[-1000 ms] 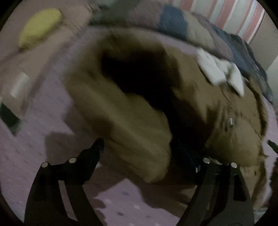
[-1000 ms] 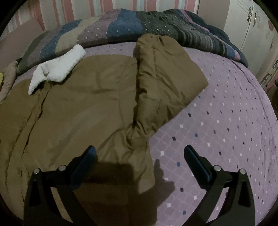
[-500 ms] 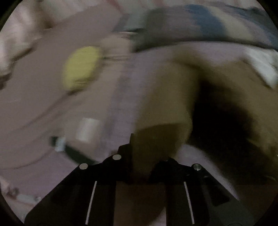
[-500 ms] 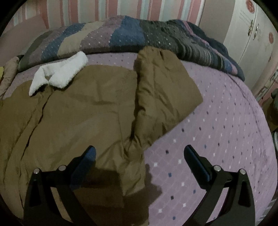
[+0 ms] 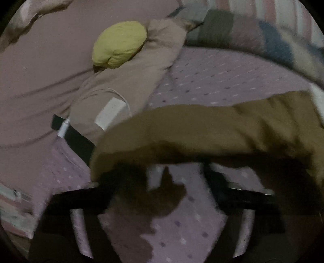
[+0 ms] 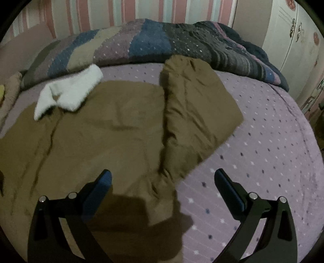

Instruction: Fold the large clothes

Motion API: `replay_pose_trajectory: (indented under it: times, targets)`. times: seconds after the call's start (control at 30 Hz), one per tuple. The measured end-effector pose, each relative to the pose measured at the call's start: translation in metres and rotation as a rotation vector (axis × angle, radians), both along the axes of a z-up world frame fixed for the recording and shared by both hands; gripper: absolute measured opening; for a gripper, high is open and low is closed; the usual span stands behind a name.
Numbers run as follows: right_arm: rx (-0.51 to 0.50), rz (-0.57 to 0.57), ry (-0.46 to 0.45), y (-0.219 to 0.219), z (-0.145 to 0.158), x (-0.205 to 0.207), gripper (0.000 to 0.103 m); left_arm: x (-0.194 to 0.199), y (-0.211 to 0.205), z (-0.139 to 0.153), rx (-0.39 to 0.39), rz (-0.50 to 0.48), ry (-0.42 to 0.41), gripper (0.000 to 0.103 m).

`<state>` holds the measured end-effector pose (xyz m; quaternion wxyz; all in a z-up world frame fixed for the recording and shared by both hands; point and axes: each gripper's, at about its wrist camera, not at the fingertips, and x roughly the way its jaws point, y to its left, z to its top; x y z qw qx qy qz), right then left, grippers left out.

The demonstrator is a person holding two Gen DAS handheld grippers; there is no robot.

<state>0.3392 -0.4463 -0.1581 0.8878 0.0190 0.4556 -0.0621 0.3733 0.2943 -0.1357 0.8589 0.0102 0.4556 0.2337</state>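
Brown coat point(image 6: 113, 137) lying spread on bed point(image 6: 263, 141), front side up, covering the half of the dotted lilac sheet left of the right gripper point(image 6: 162, 182). Long axis running from white fleece collar point(image 6: 68, 93), toward the folded patchwork quilt point(image 6: 162, 46), down to the hem near the camera. One sleeve point(image 6: 194, 113) angling up and away from the coat's body toward the quilt, its cuff almost touching it. Striped pink-and-white wall point(image 6: 141, 10) standing behind the quilt; white cupboard doors point(image 6: 293, 40) to the right of it. No readable writing anywhere; a blank white patch point(image 5: 110, 113) showing on a beige garment point(image 5: 129, 81) left of the coat, a yellow cushion point(image 5: 119, 44) resting on it, a black strap point(image 5: 75, 139) just below.

Left gripper point(image 5: 178, 182) blurring in motion, jaws opening, hanging wide under the coat's other sleeve point(image 5: 202, 129), nothing pressed between them. Right gripper hovering over the coat's lower edge, jaws standing far apart, empty.
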Motion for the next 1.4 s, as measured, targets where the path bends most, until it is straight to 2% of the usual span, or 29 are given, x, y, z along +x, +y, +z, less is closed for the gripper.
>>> replay_pose_trajectory:
  times: [0.07,0.17,0.23,0.3,0.43,0.53,0.6,0.63,0.67,0.77,0.9,0.97,1.07,1.13,1.23,1.4]
  targets:
    - [0.023,-0.010,0.020,-0.008,-0.007,-0.009,0.101,-0.019,-0.021,0.002,-0.027,-0.044,-0.043,0.097]
    - [0.074,-0.013,0.073,-0.016,-0.024,-0.018,0.101,-0.039,-0.049,0.000,-0.049,-0.102,-0.055,0.098]
    - [0.069,-0.012,0.098,-0.017,-0.035,-0.021,0.101,-0.049,-0.058,-0.004,-0.085,-0.129,-0.053,0.098]
    - [0.101,-0.004,0.134,-0.016,-0.048,-0.025,0.101,-0.063,-0.077,-0.007,-0.072,-0.173,-0.048,0.098]
    - [0.127,0.030,0.215,-0.010,-0.072,-0.029,0.101,-0.076,-0.109,-0.022,-0.060,-0.252,0.010,0.098]
    - [0.213,0.022,0.257,-0.016,-0.090,-0.033,0.101,-0.067,-0.133,-0.041,-0.054,-0.292,0.066,0.098]
    - [0.256,0.022,0.233,-0.019,-0.089,-0.037,0.088,-0.070,-0.146,-0.041,-0.049,-0.314,0.071,0.098]
    - [0.265,0.051,0.201,-0.016,-0.083,-0.040,0.053,-0.072,-0.152,-0.039,-0.047,-0.326,0.071,0.098]
    - [0.272,0.071,0.190,-0.013,-0.079,-0.041,0.030,-0.073,-0.157,-0.038,-0.044,-0.333,0.071,0.098]
    - [0.190,0.092,0.149,-0.002,-0.059,-0.039,0.008,-0.071,-0.169,-0.035,-0.030,-0.346,0.072,0.098]
    - [0.154,0.056,0.022,-0.015,-0.014,-0.033,0.006,-0.069,-0.175,-0.024,-0.045,-0.344,0.048,0.098]
    - [0.074,0.058,-0.034,-0.016,0.012,-0.025,0.006,-0.076,-0.173,-0.019,-0.056,-0.344,0.040,0.098]
    - [-0.026,0.055,-0.066,-0.019,0.032,-0.010,0.006,-0.076,-0.174,-0.021,-0.047,-0.342,0.046,0.098]
    - [-0.071,0.035,-0.072,-0.021,0.036,-0.001,0.006,-0.079,-0.170,-0.025,-0.072,-0.342,0.058,0.098]
    - [-0.110,-0.006,-0.035,-0.028,0.028,0.013,0.006,-0.084,-0.171,-0.033,-0.158,-0.374,0.070,0.098]
    - [-0.105,-0.011,-0.018,-0.019,0.015,-0.002,0.007,-0.086,-0.193,-0.043,-0.420,-0.441,0.041,0.097]
